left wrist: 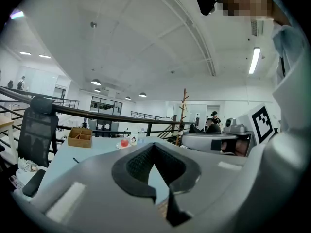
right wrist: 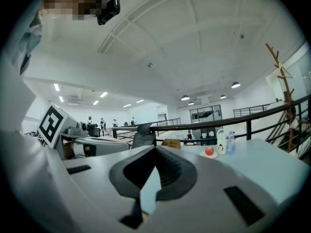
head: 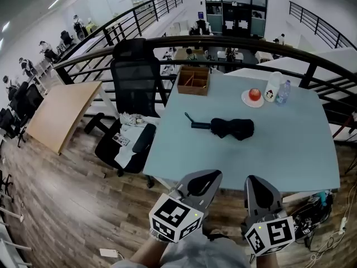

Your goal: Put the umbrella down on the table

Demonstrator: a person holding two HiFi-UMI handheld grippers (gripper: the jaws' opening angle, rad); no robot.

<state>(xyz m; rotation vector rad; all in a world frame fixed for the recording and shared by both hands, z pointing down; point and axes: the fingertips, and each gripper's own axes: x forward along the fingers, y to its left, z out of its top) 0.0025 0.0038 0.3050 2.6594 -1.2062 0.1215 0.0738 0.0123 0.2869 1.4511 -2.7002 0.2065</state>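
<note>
A folded black umbrella (head: 233, 128) lies flat on the pale blue table (head: 290, 149), near its middle, with the handle and strap pointing left. Both grippers hover side by side off the table's near edge, well short of the umbrella and not touching it. My left gripper (head: 213, 176) is shut, its tips meeting with nothing between them (left wrist: 154, 147). To its right, my right gripper (head: 254, 178) also has its tips together and holds nothing (right wrist: 155, 149). In both gripper views the jaws hide most of the umbrella.
At the table's far edge stand a wooden box (head: 193, 80), a plate with a red apple (head: 254, 96), a white bottle (head: 272, 87) and a water bottle (head: 283, 92). A black office chair (head: 131, 88) stands at the table's left. A dark railing (head: 234, 42) runs behind.
</note>
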